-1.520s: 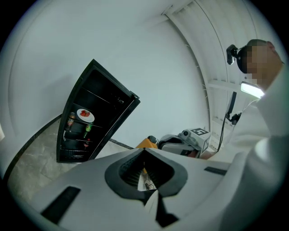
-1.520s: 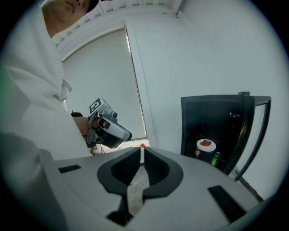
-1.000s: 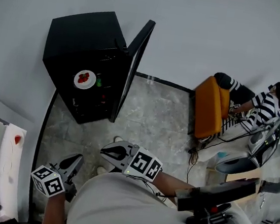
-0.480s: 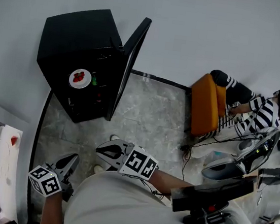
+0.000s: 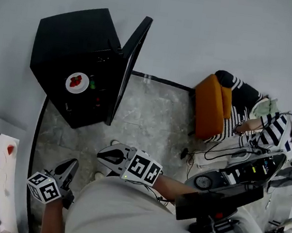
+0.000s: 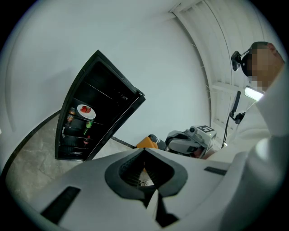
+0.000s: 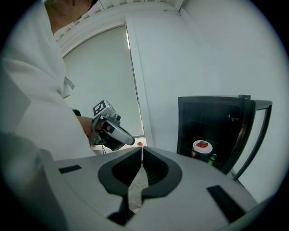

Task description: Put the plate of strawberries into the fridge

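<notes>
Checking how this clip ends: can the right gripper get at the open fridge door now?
Probably not. The right gripper is held shut near the person's body, with open floor between it and the fridge door. Nothing blocks the way; a step forward should do.

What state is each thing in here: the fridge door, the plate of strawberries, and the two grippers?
fridge door: open, swung wide.
plate of strawberries: set down inside the fridge, loaded with strawberries, not held by either gripper.
left gripper: jaws together, holding nothing, well away from the fridge.
right gripper: jaws together, holding nothing, well away from the fridge.
</notes>
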Available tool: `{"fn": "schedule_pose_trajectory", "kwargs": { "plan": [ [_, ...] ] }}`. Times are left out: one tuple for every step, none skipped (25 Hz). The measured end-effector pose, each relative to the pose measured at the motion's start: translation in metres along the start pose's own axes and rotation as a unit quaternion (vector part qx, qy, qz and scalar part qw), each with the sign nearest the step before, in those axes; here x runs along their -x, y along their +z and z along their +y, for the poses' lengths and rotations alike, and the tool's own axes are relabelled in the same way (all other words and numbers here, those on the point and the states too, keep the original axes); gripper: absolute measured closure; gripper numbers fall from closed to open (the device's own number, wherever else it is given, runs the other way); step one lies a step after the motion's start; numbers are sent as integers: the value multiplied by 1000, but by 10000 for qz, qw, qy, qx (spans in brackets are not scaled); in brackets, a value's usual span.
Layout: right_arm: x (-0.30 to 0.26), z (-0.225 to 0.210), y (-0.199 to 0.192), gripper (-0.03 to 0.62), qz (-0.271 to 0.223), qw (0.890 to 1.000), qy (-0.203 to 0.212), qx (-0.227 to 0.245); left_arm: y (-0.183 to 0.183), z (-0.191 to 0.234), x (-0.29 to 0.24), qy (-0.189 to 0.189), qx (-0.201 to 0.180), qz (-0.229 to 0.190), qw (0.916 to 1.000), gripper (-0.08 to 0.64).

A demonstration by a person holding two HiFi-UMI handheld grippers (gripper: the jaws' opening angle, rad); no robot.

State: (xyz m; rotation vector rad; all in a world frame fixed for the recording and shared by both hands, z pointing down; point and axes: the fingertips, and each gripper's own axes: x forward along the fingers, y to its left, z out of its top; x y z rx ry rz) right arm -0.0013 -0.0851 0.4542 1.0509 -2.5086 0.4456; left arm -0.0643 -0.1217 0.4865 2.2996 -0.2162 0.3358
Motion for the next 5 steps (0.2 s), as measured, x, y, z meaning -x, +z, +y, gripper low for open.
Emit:
{"fn": "schedule_pose_trajectory", "kwargs": {
  "plan": [
    [0,-3,1,568,1,10000,-2,2,2,2,-2,7,10,7,10000,546],
    [-1,-7,1,568,-1,10000,-3,3,3,4,-4,14,23,14,10000,546],
    [-1,-11,2,568,-6,10000,-5,3,6,6,-7,17,41,18,10000,546],
    [-2,-15,3,568,-11,10000,-7,3,8,9,-10,18,64,16,10000,546],
    [-2,-19,4,568,-17,10000,-8,3,11,12,-13,18,90,11,10000,546]
  ]
}}
